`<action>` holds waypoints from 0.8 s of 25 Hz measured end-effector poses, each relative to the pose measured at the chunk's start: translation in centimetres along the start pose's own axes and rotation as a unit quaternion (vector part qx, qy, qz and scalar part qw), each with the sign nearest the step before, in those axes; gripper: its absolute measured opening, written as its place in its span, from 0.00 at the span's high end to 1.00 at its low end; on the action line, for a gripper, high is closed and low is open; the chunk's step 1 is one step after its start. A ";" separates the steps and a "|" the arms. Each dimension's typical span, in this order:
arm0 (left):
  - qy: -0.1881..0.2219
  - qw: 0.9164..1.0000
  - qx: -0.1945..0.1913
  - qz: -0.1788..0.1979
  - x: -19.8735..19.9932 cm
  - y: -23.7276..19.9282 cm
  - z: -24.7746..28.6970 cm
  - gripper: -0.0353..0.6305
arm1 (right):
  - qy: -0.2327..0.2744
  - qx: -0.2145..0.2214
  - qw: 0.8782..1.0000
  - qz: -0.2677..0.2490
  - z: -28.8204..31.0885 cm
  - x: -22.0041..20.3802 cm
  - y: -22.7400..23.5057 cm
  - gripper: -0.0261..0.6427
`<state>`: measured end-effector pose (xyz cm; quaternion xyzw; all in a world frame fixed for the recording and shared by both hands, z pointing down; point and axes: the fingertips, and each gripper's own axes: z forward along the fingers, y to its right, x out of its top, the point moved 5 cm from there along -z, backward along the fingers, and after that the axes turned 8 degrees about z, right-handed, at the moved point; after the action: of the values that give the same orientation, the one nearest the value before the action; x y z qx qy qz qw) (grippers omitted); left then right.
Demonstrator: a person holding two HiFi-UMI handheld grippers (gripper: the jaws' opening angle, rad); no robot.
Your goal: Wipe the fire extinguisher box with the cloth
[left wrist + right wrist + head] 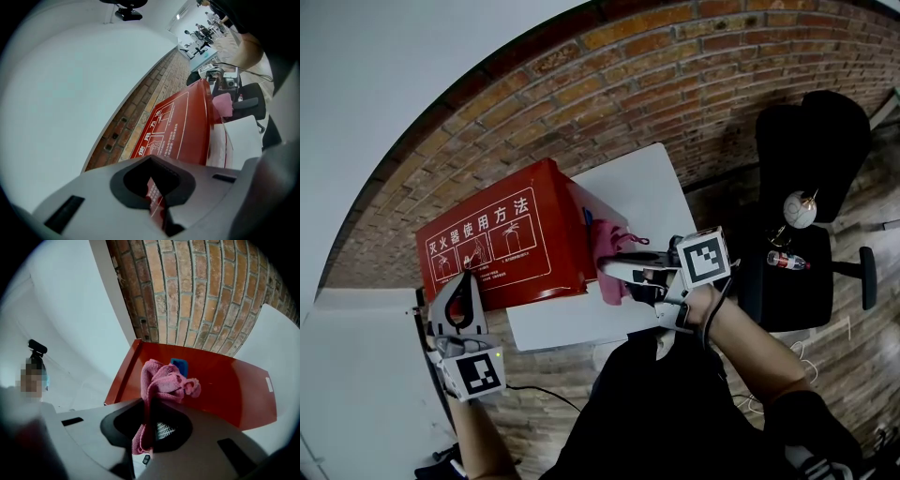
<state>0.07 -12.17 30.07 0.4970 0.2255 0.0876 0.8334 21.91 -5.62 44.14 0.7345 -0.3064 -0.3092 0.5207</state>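
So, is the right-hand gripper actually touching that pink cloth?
Touching. The right gripper view shows the pink cloth pinched between the jaws of the right gripper, its bunched end sticking out in front of the red box.

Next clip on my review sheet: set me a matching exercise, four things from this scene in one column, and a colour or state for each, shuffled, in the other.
Things
1. cloth
2. fire extinguisher box
3. left gripper
4. chair

Colour or state
A. red with white print
B. black
C. pink, pinched in the right gripper
D. jaws together, nothing between them

Pairs: 1-C, 2-A, 3-D, 4-B
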 end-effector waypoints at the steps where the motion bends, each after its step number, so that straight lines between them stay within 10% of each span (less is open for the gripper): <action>1: 0.001 1.000 0.000 0.000 0.0 0.0 0.0 0.93 | 0.000 0.005 1.000 -0.003 0.1 0.0 -0.5 0.88; 20: 0.001 1.000 0.002 0.004 0.3 0.0 -0.1 0.93 | 0.006 0.063 0.998 -0.026 1.5 1.1 -5.5 0.88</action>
<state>0.27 -12.01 29.94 0.4995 0.2241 0.0910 0.8319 22.13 -5.84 38.37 0.7752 -0.3026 -0.2984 0.4674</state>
